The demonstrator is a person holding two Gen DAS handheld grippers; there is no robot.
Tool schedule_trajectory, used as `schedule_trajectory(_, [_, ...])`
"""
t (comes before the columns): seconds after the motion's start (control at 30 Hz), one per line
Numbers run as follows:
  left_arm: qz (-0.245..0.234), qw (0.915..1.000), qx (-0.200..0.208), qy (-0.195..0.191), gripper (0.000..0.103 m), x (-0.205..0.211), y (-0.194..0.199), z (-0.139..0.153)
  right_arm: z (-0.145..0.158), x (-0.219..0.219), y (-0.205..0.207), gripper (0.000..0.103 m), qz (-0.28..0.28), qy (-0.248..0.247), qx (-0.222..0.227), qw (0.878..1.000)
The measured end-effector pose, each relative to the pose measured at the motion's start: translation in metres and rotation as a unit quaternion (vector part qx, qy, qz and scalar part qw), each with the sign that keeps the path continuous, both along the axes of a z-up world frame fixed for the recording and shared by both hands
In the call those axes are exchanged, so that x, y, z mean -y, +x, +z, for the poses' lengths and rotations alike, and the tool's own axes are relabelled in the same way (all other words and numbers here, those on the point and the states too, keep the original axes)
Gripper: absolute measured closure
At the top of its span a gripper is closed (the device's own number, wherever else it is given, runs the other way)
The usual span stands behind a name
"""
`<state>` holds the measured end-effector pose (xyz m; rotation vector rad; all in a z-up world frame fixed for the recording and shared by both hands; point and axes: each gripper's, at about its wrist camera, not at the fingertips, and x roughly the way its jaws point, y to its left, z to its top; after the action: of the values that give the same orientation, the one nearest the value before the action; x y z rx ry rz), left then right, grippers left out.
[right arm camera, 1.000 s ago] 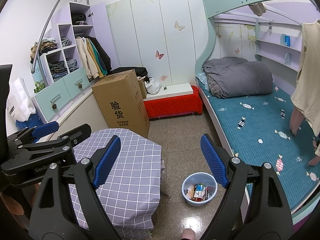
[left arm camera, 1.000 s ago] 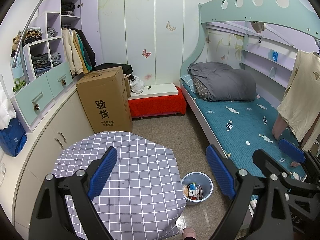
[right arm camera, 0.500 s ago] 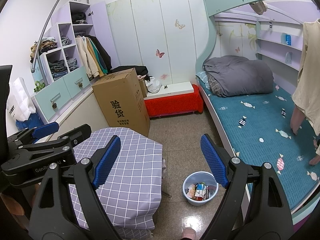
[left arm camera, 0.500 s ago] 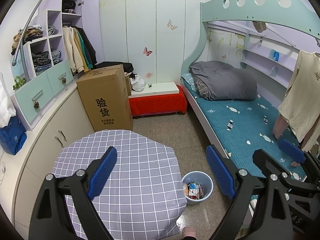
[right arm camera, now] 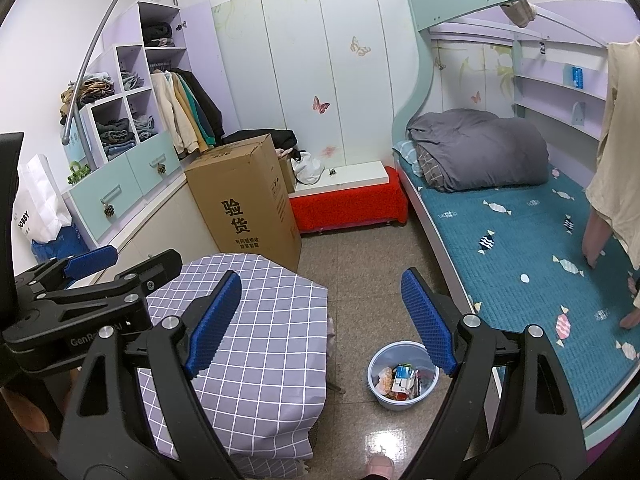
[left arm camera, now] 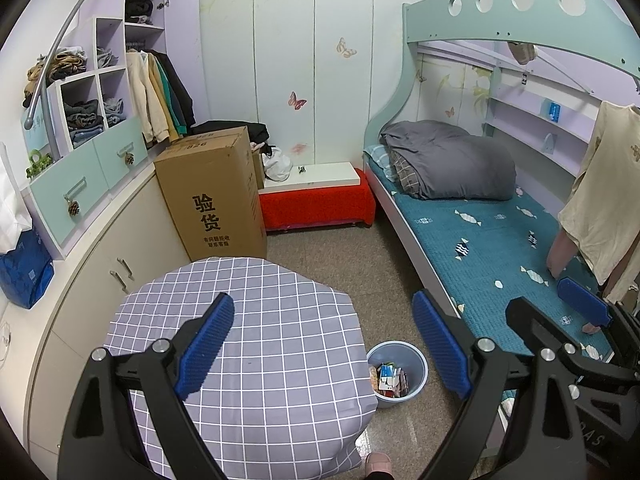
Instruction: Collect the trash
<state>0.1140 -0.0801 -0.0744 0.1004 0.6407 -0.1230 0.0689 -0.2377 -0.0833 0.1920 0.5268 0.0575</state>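
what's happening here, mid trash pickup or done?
Nothing is being handled. The left gripper and right gripper are both open and empty, held above the checked tablecloth. The blue bin sits on the floor between table and bed, with wrappers already in it. No loose trash shows on the cloth or the visible floor.

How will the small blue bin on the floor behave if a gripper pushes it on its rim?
The bin looks like thin plastic and is only partly filled with wrappers, so it is probably light. It stands on glossy tile floor, so it would likely slide. A push high on the rim might tip it.
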Motion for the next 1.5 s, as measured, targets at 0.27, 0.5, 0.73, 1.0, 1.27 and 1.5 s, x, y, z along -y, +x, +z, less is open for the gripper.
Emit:
schedule_trajectory(0.27, [0.004, 1.0000, -0.006, -0.002, 0.014, -0.007, 0.003, -0.006, -0.006, -0.011, 0.003, 0.022, 0.002, 0.001, -0.006, 1.000])
schedule_trajectory(0.5, [0.006, 0.9999, -0.011, -0.003, 0.014, -0.007, 0.010, -0.005, -0.005, -0.007, 0.011, 0.022, 0.005, 0.002, -0.012, 1.000])
schedule_trajectory(0.73, [0.007, 0.9999, -0.015, -0.002, 0.014, -0.008, 0.014, -0.006, -0.005, -0.005, 0.016, 0.022, 0.007, 0.003, -0.017, 1.000])
schedule_trajectory(1.0, [0.008, 0.9998, -0.018, -0.001, 0.014, -0.007, 0.018, -0.006, -0.005, -0.005, 0.019, 0.022, 0.007, 0.004, -0.022, 1.000])
schedule_trajectory(1.27, [0.013, 0.9997, -0.023, 0.000, 0.014, -0.010, 0.025, -0.010, -0.006, -0.007, 0.026, 0.022, 0.012, 0.005, -0.028, 1.000])
schedule_trajectory(1.5, [0.018, 0.9995, -0.028, -0.001, 0.014, -0.013, 0.029, -0.011, -0.006, -0.008, 0.033, 0.022, 0.018, 0.005, -0.033, 0.999])
